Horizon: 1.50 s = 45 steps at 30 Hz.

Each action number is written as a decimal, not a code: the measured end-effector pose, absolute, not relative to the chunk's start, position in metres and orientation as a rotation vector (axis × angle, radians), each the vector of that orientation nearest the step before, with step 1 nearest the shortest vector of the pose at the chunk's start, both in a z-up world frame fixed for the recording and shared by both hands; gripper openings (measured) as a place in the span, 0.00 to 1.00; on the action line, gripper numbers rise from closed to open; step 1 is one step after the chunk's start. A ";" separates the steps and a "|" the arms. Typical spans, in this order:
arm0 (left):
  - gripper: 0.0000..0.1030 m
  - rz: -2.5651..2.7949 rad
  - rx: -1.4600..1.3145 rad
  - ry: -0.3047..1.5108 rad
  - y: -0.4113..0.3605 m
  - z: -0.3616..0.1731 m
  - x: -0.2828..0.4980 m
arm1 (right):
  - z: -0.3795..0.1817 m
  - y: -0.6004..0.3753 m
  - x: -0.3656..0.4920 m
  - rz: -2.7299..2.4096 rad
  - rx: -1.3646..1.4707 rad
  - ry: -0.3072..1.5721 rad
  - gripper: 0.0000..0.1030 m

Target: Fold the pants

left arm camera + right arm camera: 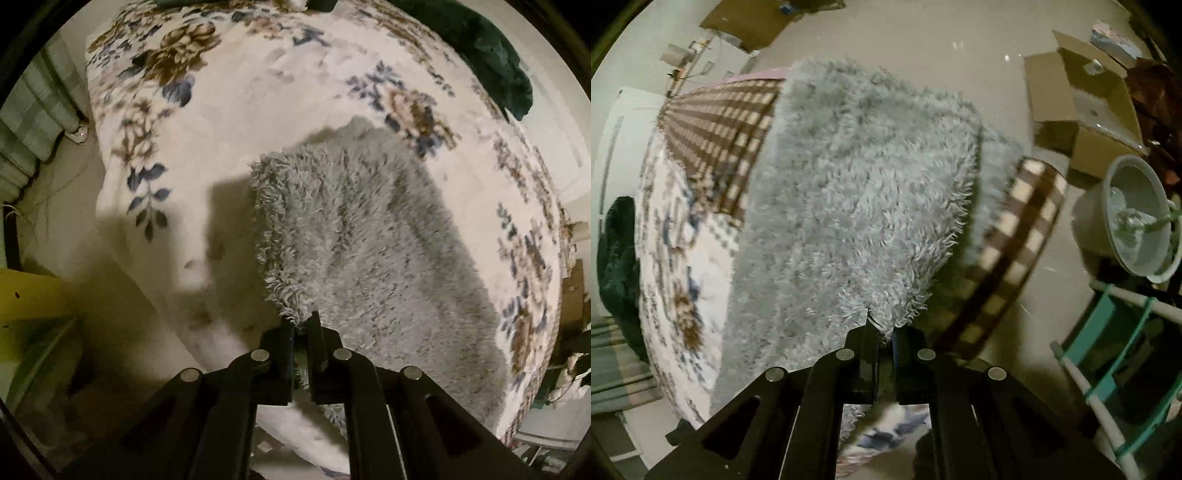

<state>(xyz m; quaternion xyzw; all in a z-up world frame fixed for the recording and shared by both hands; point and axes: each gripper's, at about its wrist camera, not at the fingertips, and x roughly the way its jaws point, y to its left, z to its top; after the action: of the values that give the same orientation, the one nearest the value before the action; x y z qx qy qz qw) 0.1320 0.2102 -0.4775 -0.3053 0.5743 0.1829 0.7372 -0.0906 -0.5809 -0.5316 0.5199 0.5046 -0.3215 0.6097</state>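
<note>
The pants (pixel 362 236) are grey and fluffy and lie on a bed with a white floral blanket (pixel 229 92). My left gripper (pixel 300 321) is shut on a near corner of the pants, lifted a little off the blanket. In the right wrist view the pants (pixel 857 184) hang in a fold over the bed's edge, and my right gripper (pixel 882 326) is shut on their lower edge. A brown checked sheet (pixel 716 125) shows under the blanket at the bed's edge.
A dark green cloth (pixel 491 51) lies at the bed's far side. Striped curtains (pixel 37 118) and a yellow object (pixel 29 291) are left of the bed. On the floor to the right are open cardboard boxes (pixel 1086 96), a grey bucket (pixel 1130 218) and a white and teal rack (pixel 1123 350).
</note>
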 end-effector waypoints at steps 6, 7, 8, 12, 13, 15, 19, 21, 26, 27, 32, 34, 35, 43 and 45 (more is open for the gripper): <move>0.08 0.434 -0.688 1.341 0.215 -0.498 0.127 | -0.563 -0.582 -0.087 -0.729 1.212 1.252 0.06; 0.08 0.428 -0.700 1.345 0.215 -0.496 0.125 | -0.564 -0.582 -0.085 -0.721 1.205 1.268 0.14; 0.08 0.420 -0.709 1.345 0.215 -0.492 0.123 | -0.563 -0.583 -0.084 -0.721 1.185 1.287 0.26; 0.26 0.436 -0.724 1.365 0.215 -0.479 0.114 | -0.545 -0.585 -0.092 -0.730 1.161 1.221 0.47; 0.31 0.435 -0.727 1.369 0.213 -0.476 0.113 | -0.541 -0.588 -0.096 -0.744 1.169 1.190 0.47; 0.46 0.436 -0.702 1.376 0.208 -0.470 0.112 | -0.531 -0.594 -0.099 -0.796 1.169 1.146 0.47; 0.53 0.387 -0.637 1.332 0.187 -0.451 0.123 | -0.518 -0.592 -0.084 -0.748 1.156 1.088 0.47; 0.54 0.355 -0.576 1.319 0.170 -0.446 0.136 | -0.514 -0.575 -0.057 -0.639 1.091 1.124 0.48; 0.54 0.232 -0.471 1.315 0.121 -0.453 0.170 | -0.506 -0.464 0.037 -0.217 0.855 1.277 0.48; 0.54 0.216 -0.465 1.318 0.115 -0.455 0.176 | -0.508 -0.435 0.056 -0.131 0.809 1.311 0.48; 0.54 0.169 -0.321 1.352 0.084 -0.484 0.204 | -0.520 -0.333 0.122 0.092 0.655 1.418 0.48; 0.54 0.177 -0.307 1.407 0.091 -0.503 0.205 | -0.509 -0.314 0.142 0.154 0.670 1.374 0.48; 0.54 0.185 -0.312 1.425 0.095 -0.509 0.203 | -0.504 -0.308 0.152 0.174 0.675 1.360 0.48; 0.54 0.188 -0.465 1.438 0.111 -0.484 0.190 | -0.530 -0.227 0.238 0.230 0.579 1.533 0.47; 0.54 0.148 -0.467 1.436 0.100 -0.479 0.198 | -0.529 -0.216 0.230 0.276 0.543 1.560 0.47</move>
<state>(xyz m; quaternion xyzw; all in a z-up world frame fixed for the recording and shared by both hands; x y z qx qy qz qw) 0.1983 0.1000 -0.4789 -0.2117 0.6511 0.0672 0.7258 0.2300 -0.2163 -0.5294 0.2410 0.6920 0.1225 0.6693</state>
